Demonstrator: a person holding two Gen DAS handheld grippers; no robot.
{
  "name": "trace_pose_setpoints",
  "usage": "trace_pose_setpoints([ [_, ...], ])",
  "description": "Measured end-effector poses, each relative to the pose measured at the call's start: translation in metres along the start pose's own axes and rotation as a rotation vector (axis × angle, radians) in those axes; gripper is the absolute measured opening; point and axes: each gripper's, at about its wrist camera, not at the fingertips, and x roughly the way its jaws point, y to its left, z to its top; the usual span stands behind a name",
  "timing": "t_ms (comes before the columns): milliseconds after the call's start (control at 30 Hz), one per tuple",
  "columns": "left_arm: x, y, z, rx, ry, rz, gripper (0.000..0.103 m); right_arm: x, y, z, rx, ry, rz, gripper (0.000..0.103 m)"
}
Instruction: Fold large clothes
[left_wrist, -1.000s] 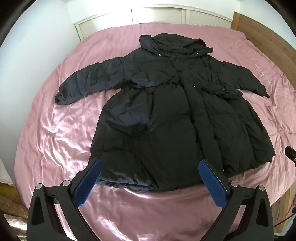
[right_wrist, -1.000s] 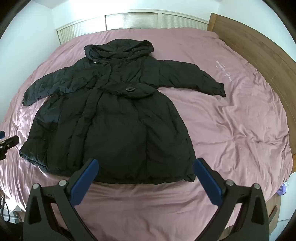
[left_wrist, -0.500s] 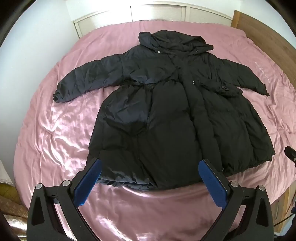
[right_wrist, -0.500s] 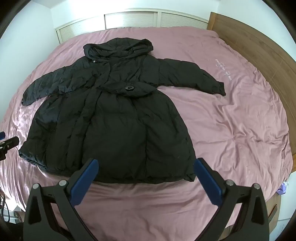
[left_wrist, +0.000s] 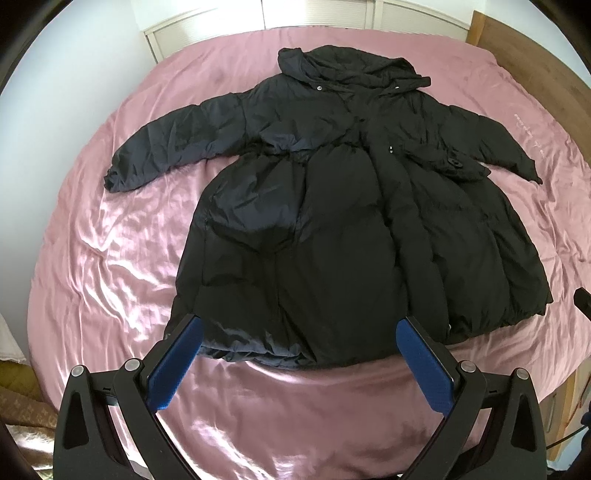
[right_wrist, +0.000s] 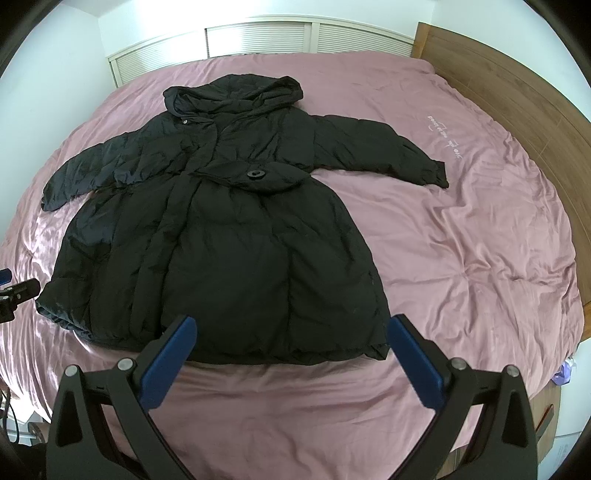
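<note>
While both tongs hover empty, left gripper (left_wrist: 295, 349) and right gripper (right_wrist: 291, 343) jaws wide apart, the black coat (left_wrist: 351, 229) lies spread flat ahead of them on the pink bedspread (left_wrist: 110, 258), sleeves out, likely laid ready for folding.

The left hand-held gripper (left_wrist: 295, 332) has a black frame. Its fingers (left_wrist: 173, 365) carry blue pads and silver screws. The right hand-held gripper (right_wrist: 291, 330) looks the same.

Both wrist views overlook the coat (left_wrist: 332, 221) from its hem
</note>
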Motion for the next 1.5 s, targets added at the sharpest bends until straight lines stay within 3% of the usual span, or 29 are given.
trace_pose_setpoints([
  [1500,0.011,0.002,0.001,0.013,0.009,-0.016,0.102,0.005,-0.006,-0.003,0.001,0.011,-0.008,0.103],
])
